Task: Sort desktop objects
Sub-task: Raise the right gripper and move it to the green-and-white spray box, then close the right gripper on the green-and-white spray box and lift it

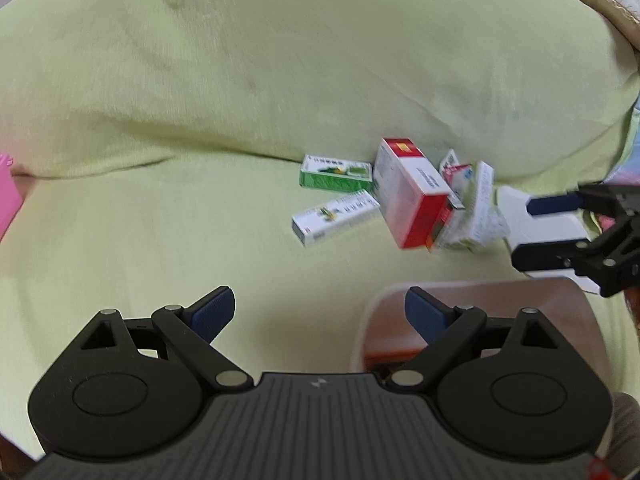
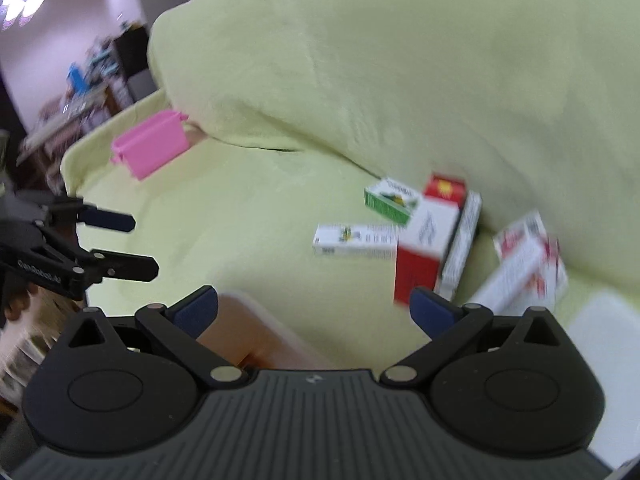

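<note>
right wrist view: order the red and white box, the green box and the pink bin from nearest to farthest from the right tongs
1. Red and white box, just ahead of the right tongs, right side.
2. Green box, behind it, near the cushion.
3. Pink bin, far left.

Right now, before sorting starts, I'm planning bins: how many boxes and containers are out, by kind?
Green-printed boxes: 2 (green box, long white box)
Red-and-white box: 1
Other white boxes, blurred pile: at least 2 (leaning box, red-patterned box)
Containers: 3 (pink bin, brown tray, white tray)
Total: at least 8
</note>
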Demonstrator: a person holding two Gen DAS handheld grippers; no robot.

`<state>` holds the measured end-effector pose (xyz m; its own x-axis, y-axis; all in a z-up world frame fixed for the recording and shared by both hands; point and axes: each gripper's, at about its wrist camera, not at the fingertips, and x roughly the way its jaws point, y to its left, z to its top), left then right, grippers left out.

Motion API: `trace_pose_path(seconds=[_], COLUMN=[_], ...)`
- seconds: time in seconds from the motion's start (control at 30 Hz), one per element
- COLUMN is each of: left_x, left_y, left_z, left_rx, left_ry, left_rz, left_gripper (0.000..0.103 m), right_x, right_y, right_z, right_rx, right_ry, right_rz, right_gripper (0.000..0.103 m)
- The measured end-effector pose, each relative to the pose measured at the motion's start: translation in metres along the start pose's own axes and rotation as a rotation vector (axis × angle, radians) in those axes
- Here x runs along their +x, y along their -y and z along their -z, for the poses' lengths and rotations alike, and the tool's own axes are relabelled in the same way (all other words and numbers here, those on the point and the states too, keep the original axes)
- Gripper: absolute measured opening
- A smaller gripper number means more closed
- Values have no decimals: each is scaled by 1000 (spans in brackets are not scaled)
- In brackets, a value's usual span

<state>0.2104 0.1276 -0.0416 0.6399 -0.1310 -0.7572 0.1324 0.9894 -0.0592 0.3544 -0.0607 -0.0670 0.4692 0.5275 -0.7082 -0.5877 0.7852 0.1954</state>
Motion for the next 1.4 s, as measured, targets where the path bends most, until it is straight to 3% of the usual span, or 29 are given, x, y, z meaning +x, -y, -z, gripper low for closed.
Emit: trace_pose_path(seconds=[0.33, 0.4, 0.6, 0.7, 0.9, 1.17, 1.27, 1.4], left_x=[59, 71, 102, 118, 141, 155, 162, 173], left_y=[-39, -44, -53, -58, -64, -65, -64, -63], left_z=[-32, -38, -43, -48, -59, -56, -56, -63], left_rx=[78, 79, 91, 118, 123, 109, 115, 162], left_ry=[26, 20, 18, 12, 21, 17, 13, 28], left_rz=[16, -4, 42, 54, 67, 93, 102, 112], left_gripper=[93, 93, 93, 93, 93, 93, 93, 93], right_x=[99, 127, 192, 211, 239, 273, 278, 269], right_y=[17, 21, 44, 53, 60, 55, 51, 49], right_z=[-77, -90, -117, -119, -115, -106, -95, -86], right_rx=[-335, -402, -483, -500, -572, -716, -784, -786], right_ry=[-92, -140, -273, -330, -444, -572, -589, -562], right_rz=[39, 54, 50, 33, 40, 150, 202, 198], right_gripper=[88, 76, 65, 59, 57, 49, 48, 49])
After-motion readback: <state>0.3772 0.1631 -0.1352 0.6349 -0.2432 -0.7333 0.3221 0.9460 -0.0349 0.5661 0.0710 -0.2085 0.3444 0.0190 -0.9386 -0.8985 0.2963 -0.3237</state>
